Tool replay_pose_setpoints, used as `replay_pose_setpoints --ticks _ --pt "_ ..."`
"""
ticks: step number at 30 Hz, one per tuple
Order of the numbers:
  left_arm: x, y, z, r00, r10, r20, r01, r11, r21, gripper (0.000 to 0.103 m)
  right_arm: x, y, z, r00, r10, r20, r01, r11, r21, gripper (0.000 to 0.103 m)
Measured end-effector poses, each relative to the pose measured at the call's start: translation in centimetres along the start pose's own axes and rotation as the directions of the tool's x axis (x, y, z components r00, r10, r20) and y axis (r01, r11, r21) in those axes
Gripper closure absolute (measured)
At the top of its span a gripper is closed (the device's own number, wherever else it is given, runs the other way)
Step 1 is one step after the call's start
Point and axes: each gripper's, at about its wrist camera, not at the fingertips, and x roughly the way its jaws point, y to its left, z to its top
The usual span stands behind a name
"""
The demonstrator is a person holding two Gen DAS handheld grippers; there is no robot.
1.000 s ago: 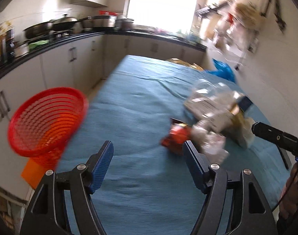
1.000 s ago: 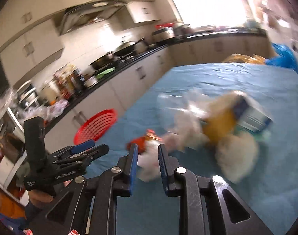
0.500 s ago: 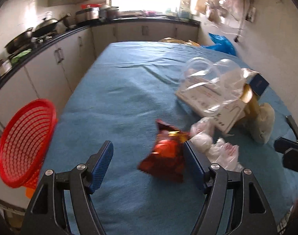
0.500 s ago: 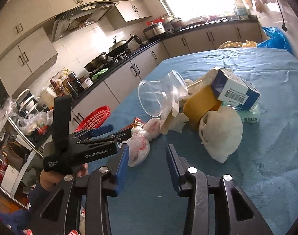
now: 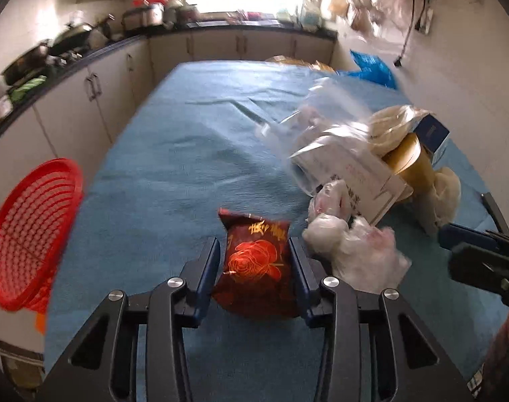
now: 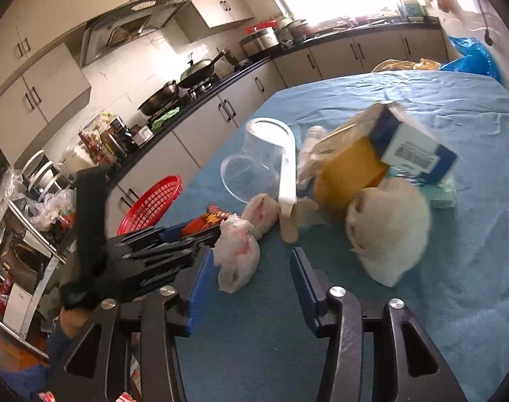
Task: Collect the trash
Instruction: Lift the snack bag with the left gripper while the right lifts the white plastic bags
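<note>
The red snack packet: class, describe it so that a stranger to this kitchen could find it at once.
Start at the blue table and go to its near end, left of the trash pile. The red snack packet lies between the left gripper's fingers. Its neighbours are white bags; it alone is dark red with a gold rose.

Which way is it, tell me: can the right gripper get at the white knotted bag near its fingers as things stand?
Probably yes. The right gripper is open, and the white knotted bag lies on the blue cloth just ahead of its left finger with nothing over it. The left gripper, around the red packet, sits close beside it.
</note>
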Motion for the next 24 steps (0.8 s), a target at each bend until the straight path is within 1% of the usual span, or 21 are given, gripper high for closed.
replay_pose_setpoints --ticks 1,3,6,8,10,12,13,15,17,19,21,22,24 --pt "-0.4 0.1 -0.3 1.0 0.001 0.01 -0.001 1.0 -0.009 0.064 0.8 0.3 0.1 1.0 -0.003 -0.011 0.003 1.0 0.0 0.04" --pt "-1.3 0.8 -1.0 0.999 0.005 0.047 -0.002 0.999 -0.05 0.064 2.1 0.5 0.2 0.999 -0.001 -0.033 0.002 1.0 0.011 0.04" --pt "-2.2 1.5 -1.9 0.996 0.022 0.087 -0.015 0.996 -0.083 0.064 3.9 0.8 0.3 0.998 0.008 -0.058 -0.006 0.999 0.034 0.04" --pt "-2.7 1.9 -2.1 0.993 0.023 0.117 -0.011 0.994 -0.104 0.064 4.9 1.0 0.2 0.997 -0.006 -0.071 0.009 0.999 0.034 0.04" --pt "-2.9 1.9 -2.1 0.989 0.046 0.14 -0.03 0.993 -0.113 0.064 5.5 1.4 0.1 0.997 -0.022 -0.077 0.024 0.999 0.023 0.041" --pt "-3.0 1.4 -2.1 0.987 0.056 0.154 -0.04 0.994 -0.104 0.064 6.2 1.9 -0.1 0.995 -0.038 -0.095 0.038 0.999 -0.009 0.06" --pt "-3.1 1.4 -2.1 0.985 0.06 0.161 -0.043 0.993 -0.106 0.064 6.3 2.1 -0.2 0.994 -0.042 -0.098 0.041 0.999 -0.02 0.066" --pt "-3.2 1.7 -2.1 0.985 0.049 0.165 -0.03 0.993 -0.116 0.064 6.0 2.6 -0.4 0.996 -0.057 -0.072 0.053 0.997 -0.051 0.069" --pt "-3.2 2.1 -2.2 0.985 0.039 0.169 -0.016 0.99 -0.138 0.064 5.5 2.9 -0.7 0.998 -0.053 -0.042 0.05 0.996 -0.078 0.071" --pt "-3.4 2.4 -2.4 0.983 0.036 0.179 -0.009 0.99 -0.144 0.064 4.4 3.1 -1.0 0.999 -0.034 0.011 0.035 0.995 -0.098 0.072" --pt "-3.7 2.4 -2.6 0.98 0.039 0.196 -0.01 0.989 -0.149 0.064 3.8 3.3 -1.2 0.999 -0.032 0.043 0.036 0.994 -0.107 0.072" --pt "-3.6 2.4 -2.5 0.982 0.037 0.188 -0.009 0.989 -0.147 0.064 3.8 3.3 -1.2 0.999 -0.033 0.043 0.037 0.994 -0.105 0.071" --pt "-3.1 2.4 -2.5 0.989 0.032 0.147 -0.01 0.989 -0.145 0.064 3.8 3.1 -1.1 0.999 -0.021 0.037 0.025 0.995 -0.093 0.072"
